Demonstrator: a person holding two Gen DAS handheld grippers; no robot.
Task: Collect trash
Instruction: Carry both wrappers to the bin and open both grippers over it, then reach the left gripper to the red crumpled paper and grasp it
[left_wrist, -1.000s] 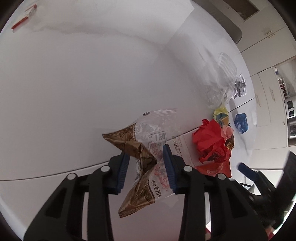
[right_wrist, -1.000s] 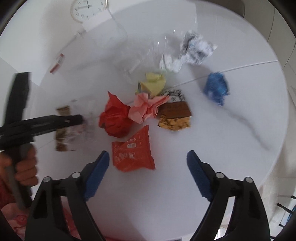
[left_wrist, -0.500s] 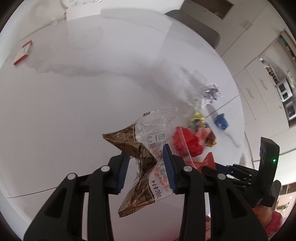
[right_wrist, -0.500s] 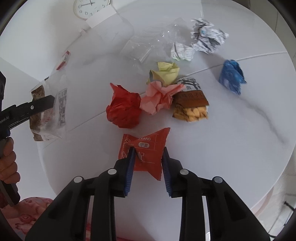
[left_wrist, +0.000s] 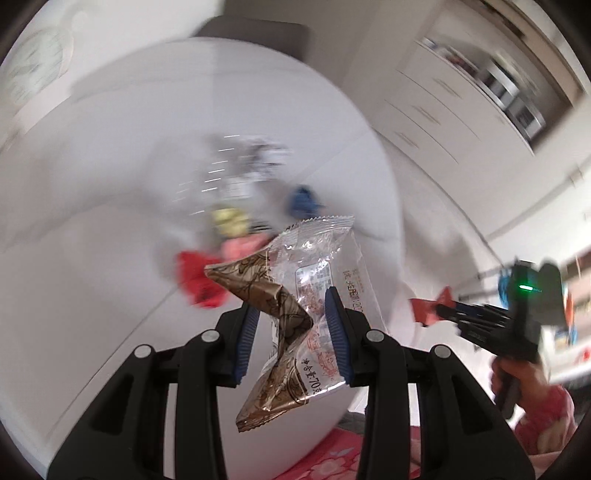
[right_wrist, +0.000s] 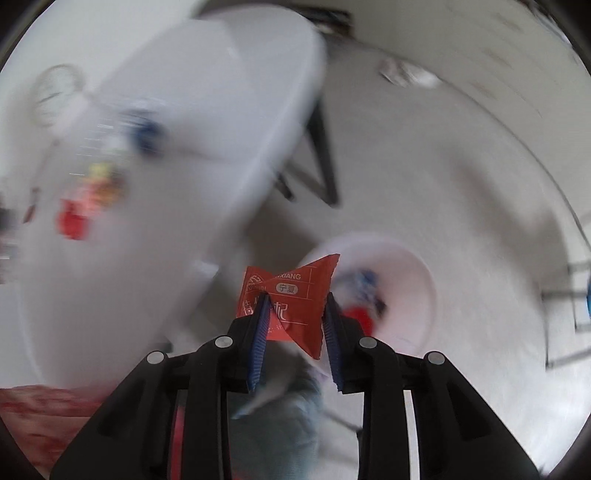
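Left wrist view: the left gripper (left_wrist: 291, 332) pinches a clear-and-brown snack wrapper (left_wrist: 295, 314) between its blue pads (left_wrist: 337, 332), the wrapper held in the air above the near edge of the white round table (left_wrist: 92, 277); beyond it, on the table, blurred litter lies in a loose group: a red crumpled wad (left_wrist: 194, 278), a pink wad (left_wrist: 242, 249) touching it, a yellow wad (left_wrist: 229, 219) farther off, a blue wad (left_wrist: 303, 201) to the right, and clear plastic with grey paper (left_wrist: 240, 166) at the far side; at right the right gripper (left_wrist: 443, 312) pinches a red packet (left_wrist: 424, 308) off the table edge, a hand (left_wrist: 517, 376) on its handle; white cabinets (left_wrist: 461, 110) stand far right

Right wrist view: the right gripper (right_wrist: 295, 317) is closed on the red packet (right_wrist: 291, 302), printed side showing, held above the floor and in front of a pale round bin (right_wrist: 417, 280); blue and red scraps (right_wrist: 364, 295) lie inside the bin; the table (right_wrist: 184, 184) is at left, its litter smeared by motion; a clock face (right_wrist: 55, 94) shows far left; dark table legs (right_wrist: 317, 158) stand on the grey floor (right_wrist: 461, 166)
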